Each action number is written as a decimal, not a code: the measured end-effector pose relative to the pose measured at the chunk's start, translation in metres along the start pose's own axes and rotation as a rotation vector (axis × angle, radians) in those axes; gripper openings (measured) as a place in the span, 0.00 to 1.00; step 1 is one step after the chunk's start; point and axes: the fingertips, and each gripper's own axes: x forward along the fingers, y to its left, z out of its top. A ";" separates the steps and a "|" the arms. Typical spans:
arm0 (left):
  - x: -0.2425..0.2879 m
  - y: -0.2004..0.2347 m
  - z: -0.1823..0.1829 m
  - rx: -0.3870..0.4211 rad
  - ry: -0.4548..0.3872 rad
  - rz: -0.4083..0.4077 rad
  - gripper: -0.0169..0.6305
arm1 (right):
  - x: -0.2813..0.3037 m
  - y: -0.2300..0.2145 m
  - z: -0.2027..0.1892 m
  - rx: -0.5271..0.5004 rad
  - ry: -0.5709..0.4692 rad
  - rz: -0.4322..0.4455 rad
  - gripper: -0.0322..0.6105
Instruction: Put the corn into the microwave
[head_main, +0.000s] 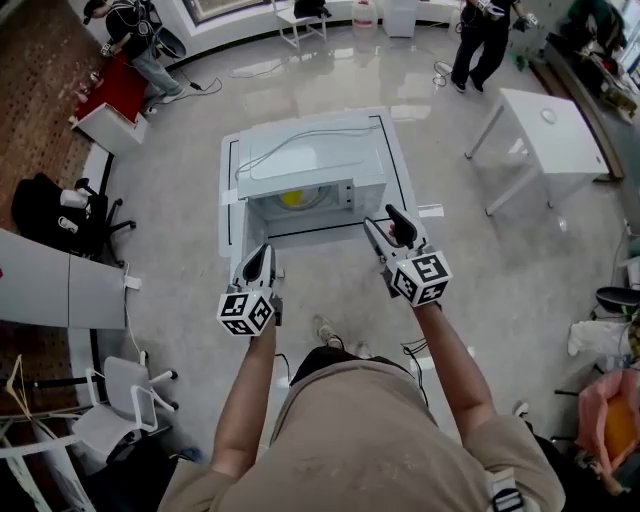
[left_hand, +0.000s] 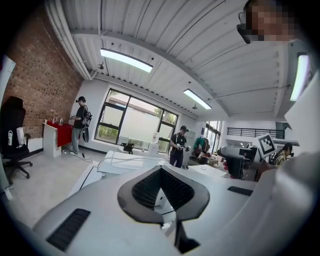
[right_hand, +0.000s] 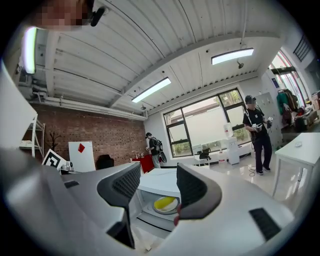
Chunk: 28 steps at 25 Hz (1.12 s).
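On the left, the left gripper (head_main: 260, 256) is held up in front of the person. Its jaws are pressed together at the tips and it holds nothing.

In the middle there is a low white table (head_main: 229, 232) with the microwave (head_main: 310, 150) on it. The front is open, so I can see inside. The corn (head_main: 293, 198) is already in there, a yellow thing lying on a round dish (right_hand: 166, 212).

On the right, the right gripper (head_main: 381, 218) points at the open front. Its jaws are wide apart with nothing between them. It is near the microwave but not touching it.

I think the corn is light and hard, not squishy. It is round, so it could roll or slip. The best place to grab it is across the middle, with one jaw on each side.

Some things are hard to see. The corn is small and far off, so I cannot tell which way it lies. I cannot make out the microwave door either, and the top of the microwave hides the back of the inside.
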 end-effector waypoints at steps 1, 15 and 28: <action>-0.008 -0.002 -0.005 0.008 0.015 0.005 0.03 | -0.009 0.000 0.000 -0.010 0.001 -0.002 0.42; -0.082 -0.012 -0.052 -0.016 0.047 0.106 0.03 | -0.055 -0.009 -0.065 -0.093 0.088 0.012 0.40; -0.092 0.006 -0.061 -0.045 0.078 0.033 0.03 | -0.073 -0.003 -0.098 -0.033 0.122 -0.079 0.38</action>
